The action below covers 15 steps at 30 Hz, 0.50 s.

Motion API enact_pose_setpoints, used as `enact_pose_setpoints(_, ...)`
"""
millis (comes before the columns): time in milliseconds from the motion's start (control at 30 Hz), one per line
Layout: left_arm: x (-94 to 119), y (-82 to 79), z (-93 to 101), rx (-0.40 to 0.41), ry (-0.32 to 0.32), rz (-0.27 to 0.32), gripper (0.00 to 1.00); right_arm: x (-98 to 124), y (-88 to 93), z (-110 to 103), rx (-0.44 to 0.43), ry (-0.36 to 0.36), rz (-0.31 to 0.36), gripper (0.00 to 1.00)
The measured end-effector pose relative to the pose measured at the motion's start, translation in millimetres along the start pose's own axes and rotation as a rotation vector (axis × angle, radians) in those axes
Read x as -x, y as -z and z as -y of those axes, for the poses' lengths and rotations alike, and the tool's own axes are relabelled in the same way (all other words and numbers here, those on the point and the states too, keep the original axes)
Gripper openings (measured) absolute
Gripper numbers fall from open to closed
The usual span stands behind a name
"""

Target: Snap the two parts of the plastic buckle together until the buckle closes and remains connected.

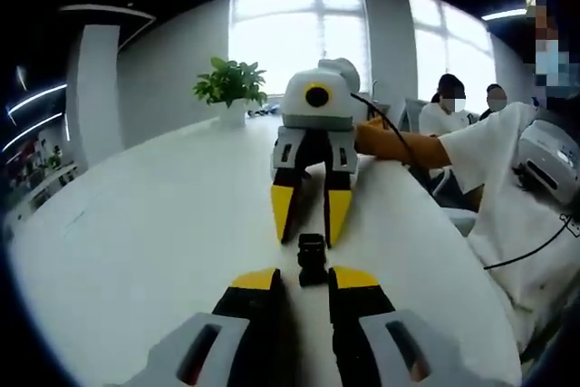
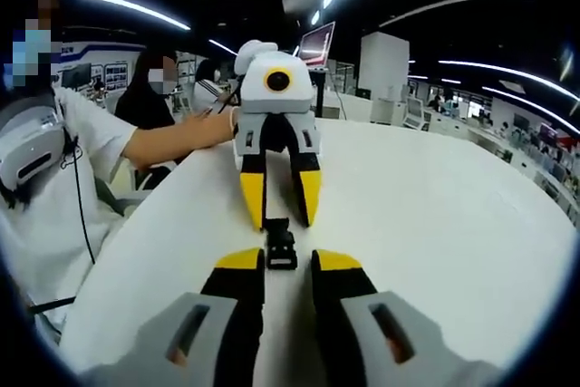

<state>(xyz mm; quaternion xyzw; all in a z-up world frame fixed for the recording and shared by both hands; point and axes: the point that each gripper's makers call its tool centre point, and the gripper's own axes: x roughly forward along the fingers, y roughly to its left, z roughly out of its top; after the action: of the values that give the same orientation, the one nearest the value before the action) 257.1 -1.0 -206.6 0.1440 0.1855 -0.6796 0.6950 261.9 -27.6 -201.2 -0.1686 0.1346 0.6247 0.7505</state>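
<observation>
A small black plastic buckle (image 1: 312, 258) lies on the white table (image 1: 163, 224), and I cannot tell whether its two parts are locked. My left gripper (image 1: 305, 280) stands open, its yellow-tipped jaws on either side of the buckle's near end with a gap. My right gripper (image 1: 311, 231) faces it from across the table, its tips around the far end. In the right gripper view the buckle (image 2: 280, 246) sits between my open right gripper (image 2: 288, 262) and the left gripper (image 2: 283, 219) opposite. Neither gripper clearly clamps it.
A person in a white shirt (image 1: 507, 178) sits at the table's right edge, a forearm (image 2: 177, 140) reaching along the table to a gripper. A potted plant (image 1: 230, 90) stands at the far end. Other people (image 1: 449, 106) sit beyond.
</observation>
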Motion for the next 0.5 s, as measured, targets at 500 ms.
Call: enact_pose_setpoints(500, -0.1, 0.2, 2.0, 0.009, -0.004, 0.009, 0.12, 0.3, 1.9, -7.1, -0.020, -0.016, -0.001, 0.12)
